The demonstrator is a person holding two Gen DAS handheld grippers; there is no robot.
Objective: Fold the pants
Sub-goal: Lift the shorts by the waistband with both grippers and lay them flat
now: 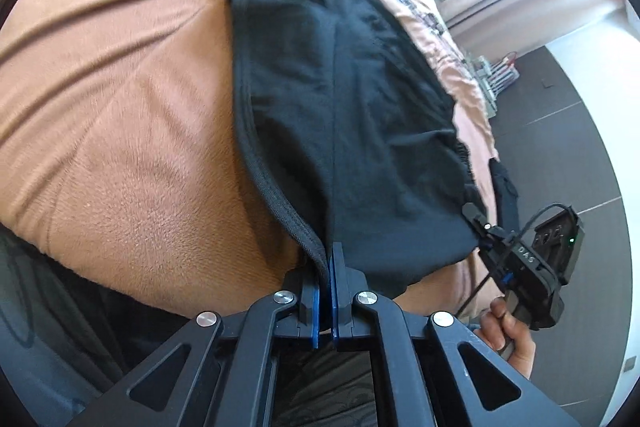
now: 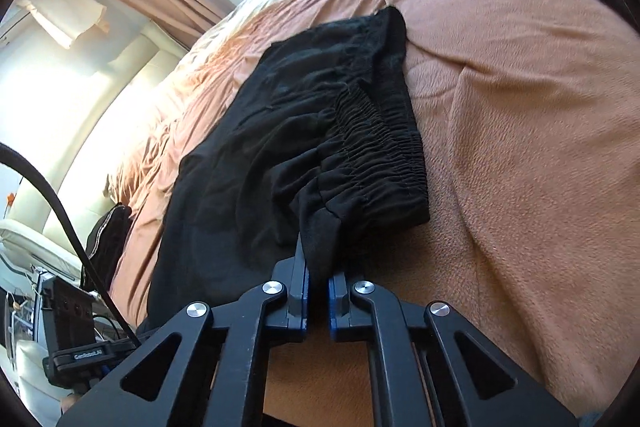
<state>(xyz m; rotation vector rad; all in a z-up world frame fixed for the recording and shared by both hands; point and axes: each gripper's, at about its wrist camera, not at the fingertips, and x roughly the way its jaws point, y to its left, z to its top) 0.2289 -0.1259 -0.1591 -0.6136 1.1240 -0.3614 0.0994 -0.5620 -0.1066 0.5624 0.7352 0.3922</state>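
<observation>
Pants [image 1: 340, 99], black and soft, lie on a bed covered by a peach blanket [image 1: 120, 99], partly folded, stretching away from the person toward the pillows. The cloth looks light and limp, likely to sag and slide wherever it is not held, so corners and hems seem the surest places to hold. The left gripper [image 1: 325, 267] is clamped on the near hem corner. The right gripper [image 2: 318, 275] is pinched on the near edge beside the gathered elastic waistband [image 2: 380, 147]. The garment's long axis runs from these near corners up the bed.
</observation>
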